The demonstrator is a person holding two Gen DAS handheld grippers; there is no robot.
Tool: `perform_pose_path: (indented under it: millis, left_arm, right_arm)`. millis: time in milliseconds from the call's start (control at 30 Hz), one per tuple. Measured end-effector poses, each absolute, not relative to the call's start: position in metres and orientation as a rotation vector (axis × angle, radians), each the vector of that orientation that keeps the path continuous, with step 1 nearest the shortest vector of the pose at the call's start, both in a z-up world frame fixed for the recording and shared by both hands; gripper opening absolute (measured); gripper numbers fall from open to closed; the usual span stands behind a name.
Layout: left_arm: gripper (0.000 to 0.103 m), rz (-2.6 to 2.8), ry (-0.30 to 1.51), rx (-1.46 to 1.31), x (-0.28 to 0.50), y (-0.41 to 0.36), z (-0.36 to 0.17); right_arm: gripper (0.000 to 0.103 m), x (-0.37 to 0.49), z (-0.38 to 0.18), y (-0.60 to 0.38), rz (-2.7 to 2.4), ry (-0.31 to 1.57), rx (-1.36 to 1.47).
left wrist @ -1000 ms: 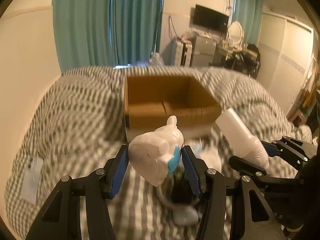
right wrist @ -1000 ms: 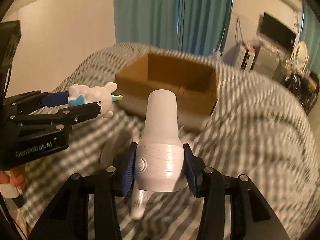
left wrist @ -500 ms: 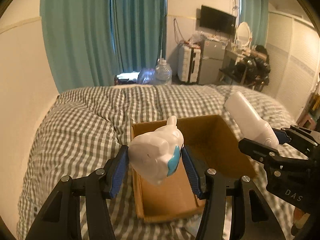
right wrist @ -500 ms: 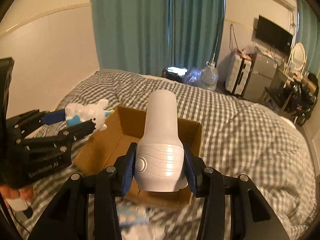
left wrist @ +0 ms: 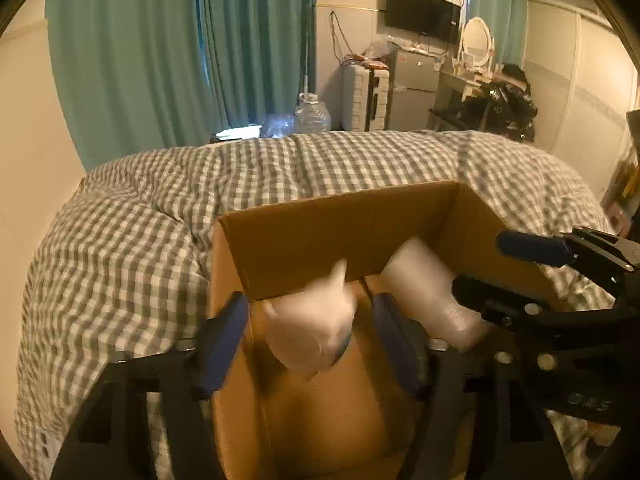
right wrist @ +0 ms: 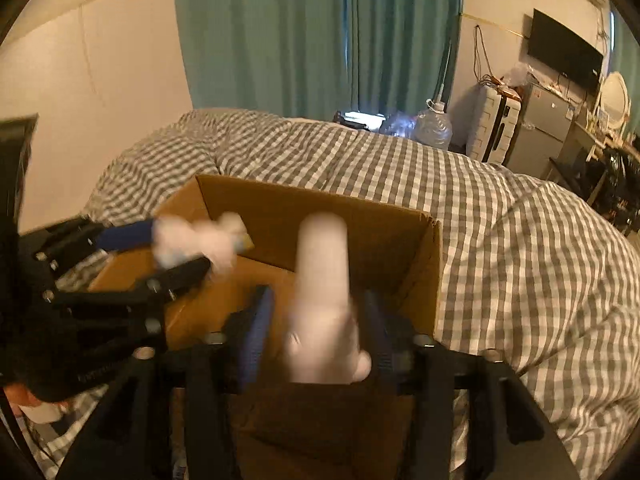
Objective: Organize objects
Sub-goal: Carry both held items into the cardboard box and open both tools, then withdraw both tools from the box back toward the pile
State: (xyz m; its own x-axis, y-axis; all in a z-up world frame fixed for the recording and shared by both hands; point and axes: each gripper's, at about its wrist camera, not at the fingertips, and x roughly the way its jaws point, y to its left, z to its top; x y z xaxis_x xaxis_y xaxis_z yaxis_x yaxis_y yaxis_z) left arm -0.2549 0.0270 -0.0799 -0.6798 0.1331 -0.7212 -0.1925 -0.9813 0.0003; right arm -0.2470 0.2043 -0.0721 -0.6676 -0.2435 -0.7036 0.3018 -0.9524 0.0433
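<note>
An open brown cardboard box (left wrist: 332, 236) lies on the checked bed; it also shows in the right wrist view (right wrist: 320, 216). My left gripper (left wrist: 308, 332) is over the box with its jaws spread wide. A white rabbit toy (left wrist: 316, 320), blurred, is between them with gaps on both sides; it also shows in the right wrist view (right wrist: 196, 240). My right gripper (right wrist: 316, 332) is over the box with its jaws apart. A white bottle-shaped object (right wrist: 324, 300), blurred, is between them without touching the pads; it also shows in the left wrist view (left wrist: 432, 292).
The grey-white checked duvet (left wrist: 120, 248) surrounds the box. Beyond the bed are teal curtains (left wrist: 180, 48), a water jug (left wrist: 312, 114), a white suitcase (left wrist: 364, 96), a small fridge and a cluttered desk. A wall runs along the bed's left side.
Both grippers have moved down over the box and opened. The rabbit toy and the white bottle have come loose from the pads and are blurred with motion.
</note>
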Motion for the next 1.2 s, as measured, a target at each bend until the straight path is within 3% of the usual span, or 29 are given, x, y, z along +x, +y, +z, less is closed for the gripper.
perform_pose_path:
  millis: [67,267,367,767,1033,1200]
  left_arm:
    - [0.083,2.726,0.114,-1.156,-0.247,0.030,-0.076]
    - [0.084,2.747,0.115,-1.129,-0.214,0.026,-0.048]
    - [0.090,2.773,0.105,-1.092,-0.189,0.018,-0.027]
    - [0.098,2.916,0.041,-0.960,-0.071,0.005,0.025]
    - [0.099,2.965,0.076,-0.983,-0.027,0.005,0.005]
    - [0.099,2.988,-0.015,-0.988,-0.007,-0.006,-0.005]
  right_arm:
    - [0.064,-0.238,-0.064,0.210,-2.645,0.080,1.059]
    - [0.064,-0.192,-0.025,0.229,-2.715,0.044,1.017]
    - [0.064,-0.165,-0.003,0.232,-2.746,0.059,0.994]
    - [0.066,-0.035,0.043,0.237,-2.799,-0.006,0.852]
    - [0.069,0.010,0.020,0.222,-2.800,0.064,0.906]
    - [0.069,0.021,0.005,0.215,-2.802,0.107,0.925]
